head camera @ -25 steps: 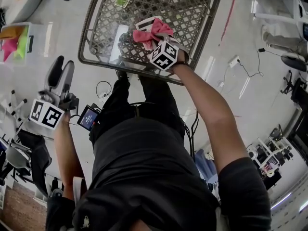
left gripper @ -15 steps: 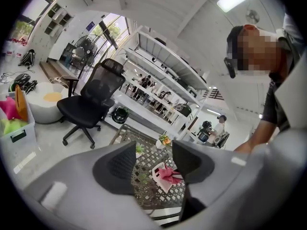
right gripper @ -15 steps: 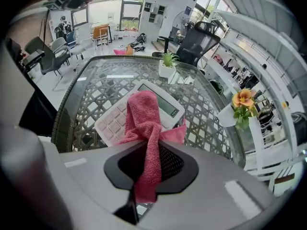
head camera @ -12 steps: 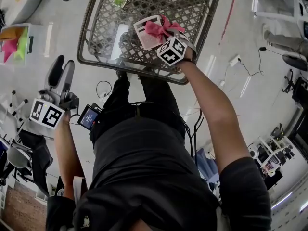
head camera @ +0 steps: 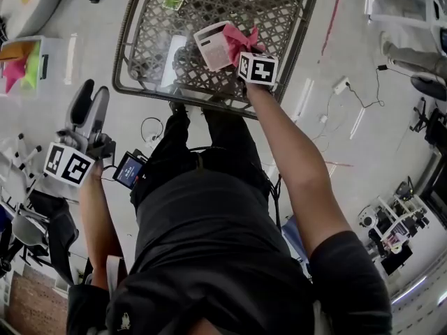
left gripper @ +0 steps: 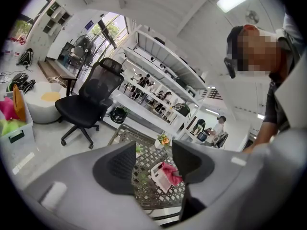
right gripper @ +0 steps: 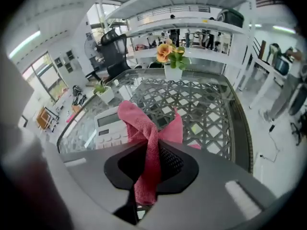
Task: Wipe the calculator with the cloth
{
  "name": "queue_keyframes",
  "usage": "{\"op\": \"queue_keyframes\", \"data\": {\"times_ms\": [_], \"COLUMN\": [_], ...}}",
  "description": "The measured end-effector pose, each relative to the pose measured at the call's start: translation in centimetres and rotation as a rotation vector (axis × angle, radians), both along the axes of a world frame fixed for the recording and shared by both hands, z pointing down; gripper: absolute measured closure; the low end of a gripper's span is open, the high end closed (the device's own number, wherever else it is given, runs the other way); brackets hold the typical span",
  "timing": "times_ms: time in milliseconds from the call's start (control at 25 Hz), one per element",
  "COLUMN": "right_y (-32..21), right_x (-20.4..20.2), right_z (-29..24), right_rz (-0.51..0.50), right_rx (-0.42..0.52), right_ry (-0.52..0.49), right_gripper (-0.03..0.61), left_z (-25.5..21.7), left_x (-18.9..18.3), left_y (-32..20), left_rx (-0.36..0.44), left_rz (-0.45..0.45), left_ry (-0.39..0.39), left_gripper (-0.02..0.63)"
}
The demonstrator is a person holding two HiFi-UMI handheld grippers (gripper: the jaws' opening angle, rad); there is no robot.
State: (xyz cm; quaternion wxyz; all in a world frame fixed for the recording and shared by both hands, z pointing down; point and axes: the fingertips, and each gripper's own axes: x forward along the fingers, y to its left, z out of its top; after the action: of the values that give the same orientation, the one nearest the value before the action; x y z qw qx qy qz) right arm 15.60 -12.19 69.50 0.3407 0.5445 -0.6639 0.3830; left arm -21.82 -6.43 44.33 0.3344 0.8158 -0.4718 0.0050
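Observation:
A white calculator (head camera: 210,45) lies on the glass-topped lattice table (head camera: 279,19). My right gripper (head camera: 241,47) is shut on a pink cloth (head camera: 239,41), which hangs over the calculator's right edge. In the right gripper view the cloth (right gripper: 146,143) is pinched between the jaws, bunched above them, and the calculator (right gripper: 108,127) lies just behind it to the left. My left gripper (head camera: 89,110) is held low at the person's left side, away from the table, open and empty. In the left gripper view the calculator (left gripper: 159,175) and the cloth (left gripper: 170,172) show far off between the jaws.
A potted orange flower (right gripper: 169,56) stands at the table's far edge, a small green plant (right gripper: 102,91) at its left. A black office chair (left gripper: 88,104) and a bin of coloured cloths (head camera: 21,61) stand on the floor to the left. A phone (head camera: 128,171) hangs at the person's waist.
My right gripper has rolled and shifted right along the table with the cloth, which slid off the calculator's face to its right edge. The left gripper stayed put.

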Motion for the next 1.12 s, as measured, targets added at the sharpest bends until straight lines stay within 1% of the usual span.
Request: {"op": "queue_keyframes", "data": {"times_ms": [120,240,360,680,800,880,960,1120], "right_y": [1.0,1.8,2.3,3.3,3.9,4.3,4.8,5.9], "right_x": [-1.1,-2.4,-4.1,-7.7,-9.1,-10.2,-11.2,-12.3], "right_z": [0.4,0.8,0.9,0.8,0.6,0.4,0.2,0.2], "right_rz": [0.081,0.102,0.09,0.006,-0.058,-0.125,-0.218,-0.432], "right_rx": [-0.012,-0.021,-0.027,-0.042,-0.047,-0.046,-0.042,-0.03], "right_ry": [-0.063,-0.088,-0.109,-0.126,-0.125,-0.114,-0.089,-0.008], "right_gripper": [0.537,0.537,0.537,0.537,0.537,0.537,0.537,0.537], "left_z": [0.1,0.3,0.4,0.4,0.3,0.1,0.0,-0.1], "left_x": [-0.4,-0.9,-1.5,-2.9,-3.3,-3.5,-3.6,-3.5], "left_y": [0.2,0.3,0.6,1.3,1.5,1.6,1.6,1.5], "left_rx": [-0.001,-0.001,0.0,0.003,0.002,0.002,0.003,0.003], "left_rz": [-0.002,-0.007,-0.012,-0.028,-0.032,-0.033,-0.035,-0.036], "left_ry": [-0.001,-0.001,-0.001,0.003,0.004,0.004,0.004,0.004], "left_gripper": [0.359,0.359,0.359,0.359,0.359,0.359,0.359,0.359]}}
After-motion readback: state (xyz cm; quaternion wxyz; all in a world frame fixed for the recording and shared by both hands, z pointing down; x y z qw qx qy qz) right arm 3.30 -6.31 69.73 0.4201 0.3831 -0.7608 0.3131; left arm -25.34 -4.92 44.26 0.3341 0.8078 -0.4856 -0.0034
